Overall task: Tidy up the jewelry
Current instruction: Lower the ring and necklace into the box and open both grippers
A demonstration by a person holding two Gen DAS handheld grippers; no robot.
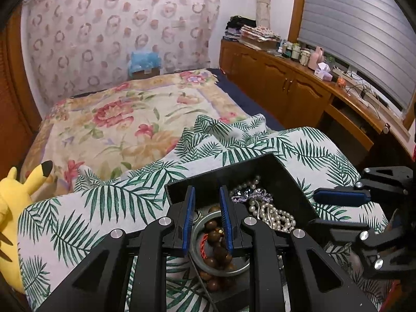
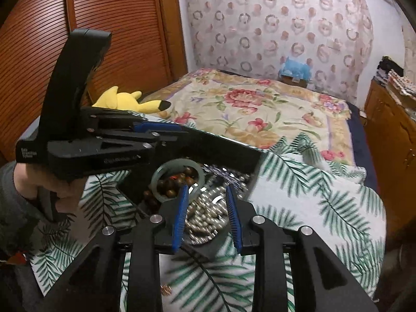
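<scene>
A black open box point(image 1: 226, 171) sits on the palm-leaf blanket. It holds a grey-green bangle point(image 1: 208, 217), brown wooden beads point(image 1: 215, 236), pearl strands point(image 1: 275, 215) and a purple sparkly piece point(image 1: 249, 196). My left gripper point(image 1: 208, 197) hangs over the bangle with its pads a little apart. The beads lie between the pads, narrower than the gap. My right gripper point(image 2: 206, 188) is open above the blurred pearls point(image 2: 205, 215), nothing held. It shows at the box's right corner point(image 1: 313, 209) in the left wrist view. The bangle point(image 2: 160, 179) and beads point(image 2: 171, 184) lie left of it.
A person's hand point(image 2: 52, 189) holds the left gripper point(image 2: 179, 130) at the box's left side. A yellow plush toy point(image 1: 13, 202) lies at the blanket's left. A small copper-coloured item point(image 2: 166, 290) rests on the palm-leaf blanket point(image 2: 312, 197). Wooden cabinets point(image 1: 286, 83) stand right of the bed.
</scene>
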